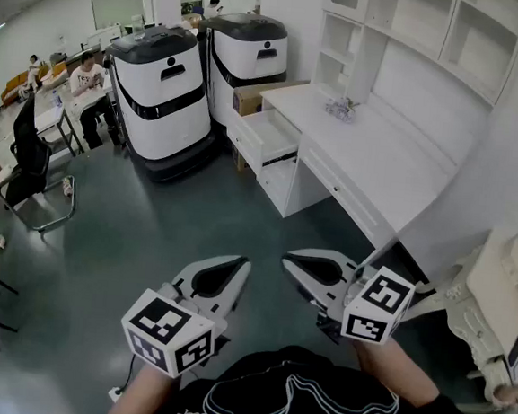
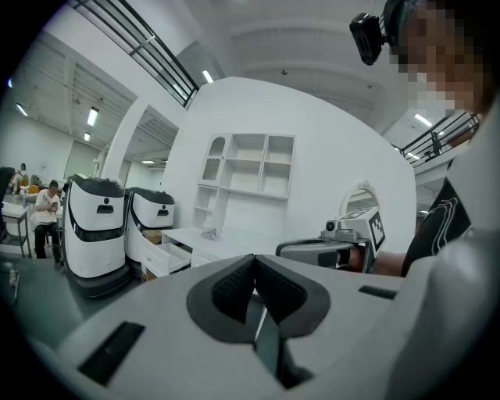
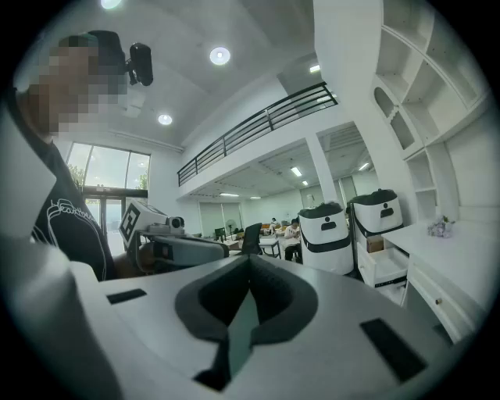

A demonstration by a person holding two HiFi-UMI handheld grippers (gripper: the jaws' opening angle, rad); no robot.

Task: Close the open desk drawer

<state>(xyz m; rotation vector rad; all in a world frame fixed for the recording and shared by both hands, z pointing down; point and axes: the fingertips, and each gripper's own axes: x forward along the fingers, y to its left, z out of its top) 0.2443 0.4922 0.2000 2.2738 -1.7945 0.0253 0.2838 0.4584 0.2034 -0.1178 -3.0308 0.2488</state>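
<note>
The task has not begun. The drawer [image 1: 267,136] stands pulled out of the desk [image 1: 380,163], well ahead of both grippers, with open floor [image 1: 149,228] between them and it.

The left gripper [image 1: 239,265] and right gripper [image 1: 288,262] are held low and close in front of the person, side by side, tips near each other. Each has its jaws pressed together with nothing between them; the left gripper view and the right gripper view both show the pads meeting on empty air.

From the left gripper the drawer sits far off and left of the jaw line; from the right gripper it sits far off to the right. Two white machines [image 1: 166,90] stand just beyond the drawer's end of the desk.

Judging from this, everything is left to do: close the gap to the desk, set a gripper against the drawer front, and push it in until flush.
</note>
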